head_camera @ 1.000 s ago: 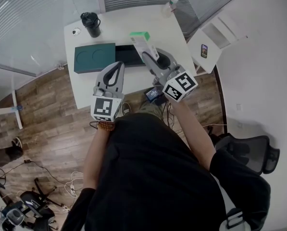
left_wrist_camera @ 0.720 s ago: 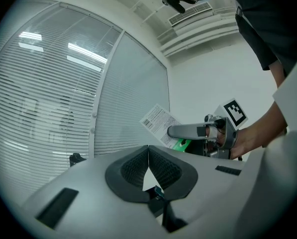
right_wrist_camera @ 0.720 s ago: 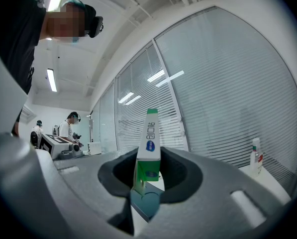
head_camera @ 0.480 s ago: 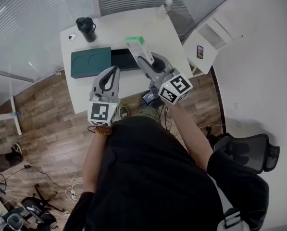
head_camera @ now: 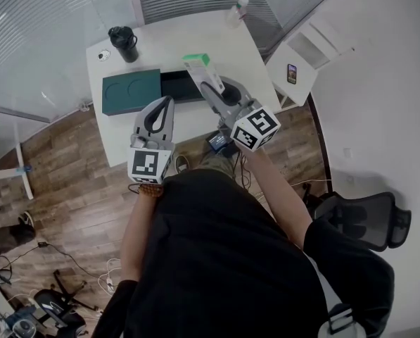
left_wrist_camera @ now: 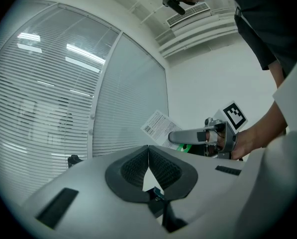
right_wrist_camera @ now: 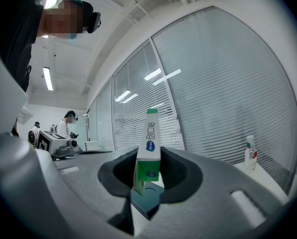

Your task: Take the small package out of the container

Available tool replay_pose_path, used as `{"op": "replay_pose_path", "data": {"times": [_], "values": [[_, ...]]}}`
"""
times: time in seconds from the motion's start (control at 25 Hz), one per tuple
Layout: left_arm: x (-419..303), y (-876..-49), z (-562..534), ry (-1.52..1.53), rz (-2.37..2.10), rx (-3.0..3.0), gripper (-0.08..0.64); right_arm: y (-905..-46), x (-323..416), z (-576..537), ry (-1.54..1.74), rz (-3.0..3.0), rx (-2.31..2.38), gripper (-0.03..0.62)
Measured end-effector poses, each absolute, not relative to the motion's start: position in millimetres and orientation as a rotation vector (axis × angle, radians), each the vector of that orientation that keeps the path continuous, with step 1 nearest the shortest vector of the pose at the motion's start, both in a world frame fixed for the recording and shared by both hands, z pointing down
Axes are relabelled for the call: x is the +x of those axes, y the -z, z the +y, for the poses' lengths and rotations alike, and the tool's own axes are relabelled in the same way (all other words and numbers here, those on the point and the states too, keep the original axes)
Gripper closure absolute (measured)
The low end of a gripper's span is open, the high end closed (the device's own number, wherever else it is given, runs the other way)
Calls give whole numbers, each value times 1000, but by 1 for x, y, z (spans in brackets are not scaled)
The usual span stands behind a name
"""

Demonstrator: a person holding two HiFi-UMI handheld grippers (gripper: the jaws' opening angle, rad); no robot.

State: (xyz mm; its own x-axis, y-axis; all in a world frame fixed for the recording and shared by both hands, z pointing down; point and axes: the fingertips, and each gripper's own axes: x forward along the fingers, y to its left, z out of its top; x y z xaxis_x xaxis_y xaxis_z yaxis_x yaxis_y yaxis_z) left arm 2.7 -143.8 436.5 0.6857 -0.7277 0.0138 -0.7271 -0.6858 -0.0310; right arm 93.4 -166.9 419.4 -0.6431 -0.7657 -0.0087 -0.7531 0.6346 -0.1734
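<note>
Over white table (head_camera: 188, 37): two grippers, one package, one dark green open container (head_camera: 176, 84), one dark green tray with two round recesses (head_camera: 130, 91) left of it, one black tumbler (head_camera: 123, 43), one clear bottle (head_camera: 238, 9) far right. Right gripper (right_wrist_camera: 149, 171) partly open, pads pressing slim white carton package (right_wrist_camera: 149, 148) with green ends and blue logo, held in air, out of container. Left gripper (left_wrist_camera: 148, 151) jaws together, empty.

White bench (head_camera: 195, 37) from above. Its far half lies bare between a black tumbler (head_camera: 123, 43) at the far left corner and a clear bottle (head_camera: 238, 9) at the far right. Across the middle a dark green lid (head_camera: 131, 91) and an open dark container (head_camera: 178, 86) lie side by side. The right gripper (head_camera: 208, 83), clamped on a small package (head_camera: 199, 67), hangs above the container's right end. Bare bench lies right of it. A white side shelf (head_camera: 301, 55) stands just beyond.
</note>
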Motion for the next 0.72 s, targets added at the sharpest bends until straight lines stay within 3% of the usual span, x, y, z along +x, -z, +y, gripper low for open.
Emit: {"op": "replay_pose_path", "data": {"times": [0.72], "values": [[6,-443,-143,49,1211,-2882,561,-431,92,-172,263,2786,-1297,505]]}}
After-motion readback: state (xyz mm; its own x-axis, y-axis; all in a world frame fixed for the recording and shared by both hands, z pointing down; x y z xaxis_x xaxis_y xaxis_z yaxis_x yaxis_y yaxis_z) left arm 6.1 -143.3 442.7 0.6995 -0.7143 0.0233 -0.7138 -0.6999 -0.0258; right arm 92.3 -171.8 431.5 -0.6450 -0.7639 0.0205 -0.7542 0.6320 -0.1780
